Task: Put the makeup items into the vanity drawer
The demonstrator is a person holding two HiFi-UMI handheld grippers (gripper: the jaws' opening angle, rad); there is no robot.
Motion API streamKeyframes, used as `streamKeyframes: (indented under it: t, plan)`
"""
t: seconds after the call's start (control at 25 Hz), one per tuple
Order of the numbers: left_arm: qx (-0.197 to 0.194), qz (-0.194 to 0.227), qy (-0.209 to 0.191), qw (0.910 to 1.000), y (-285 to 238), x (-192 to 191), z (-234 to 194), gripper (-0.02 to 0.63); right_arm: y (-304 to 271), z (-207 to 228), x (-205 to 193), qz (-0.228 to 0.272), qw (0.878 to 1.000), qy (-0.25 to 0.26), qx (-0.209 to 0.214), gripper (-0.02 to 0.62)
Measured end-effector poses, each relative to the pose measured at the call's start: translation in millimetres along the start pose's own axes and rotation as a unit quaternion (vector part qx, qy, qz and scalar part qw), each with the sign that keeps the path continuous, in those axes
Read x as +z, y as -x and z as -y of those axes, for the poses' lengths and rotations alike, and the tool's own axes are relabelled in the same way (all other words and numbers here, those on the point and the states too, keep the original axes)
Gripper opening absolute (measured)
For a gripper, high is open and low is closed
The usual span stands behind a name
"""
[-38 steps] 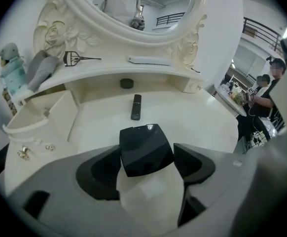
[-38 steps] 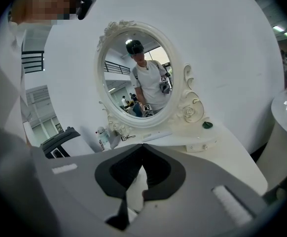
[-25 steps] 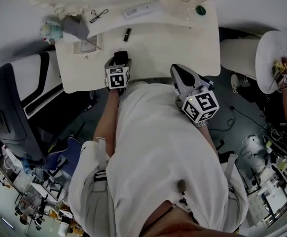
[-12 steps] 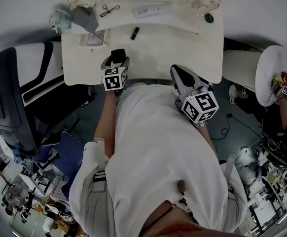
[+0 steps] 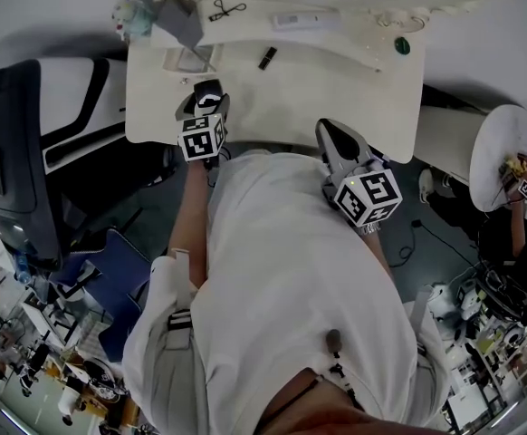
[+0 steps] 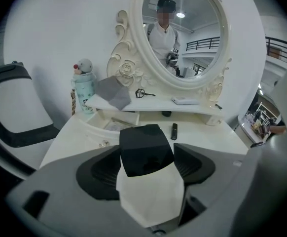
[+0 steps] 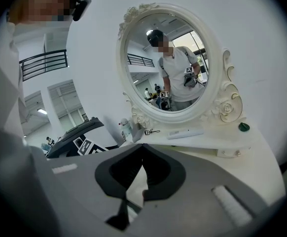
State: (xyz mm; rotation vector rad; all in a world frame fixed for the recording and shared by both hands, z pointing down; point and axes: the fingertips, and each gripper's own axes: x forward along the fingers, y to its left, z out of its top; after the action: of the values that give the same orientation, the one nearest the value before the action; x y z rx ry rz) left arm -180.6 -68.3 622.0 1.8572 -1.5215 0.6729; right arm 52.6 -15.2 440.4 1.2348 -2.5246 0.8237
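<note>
Nearest to us, in the left gripper view, the left gripper [image 6: 148, 164] stands wide and grasps a white makeup item with a black cap [image 6: 151, 194], pressed between its two jaws. The head view shows this gripper mostly as its marker cube, so only the gripper's own view makes the grasp clear. In the right gripper view the right gripper [image 7: 142, 148] is clenched, its tips meeting with nothing between them. The head view shows it low, beside the person's body at the front edge of the vanity table [image 5: 336, 89]. The held item is over the front part of the table, just before the open drawer [image 6: 115, 124]. Only the head view and the left gripper view show this drawer. Further on, a black tube [image 6: 174, 131] lies on the table. On the shelf behind we see an eyelash curler [image 6: 142, 93] and a flat white thing [image 6: 185, 100]. The right gripper view also shows a green round thing [image 7: 243, 127] at the shelf's right end.
</note>
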Motion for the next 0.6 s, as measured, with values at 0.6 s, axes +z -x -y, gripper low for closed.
streamKeyframes:
  t: [0.6]
  plan:
    - [-0.001,-0.021,0.015,0.9997,-17,38,-67,0.341,-21,-9,3,0.011,0.999,-0.017,-0.027,0.008]
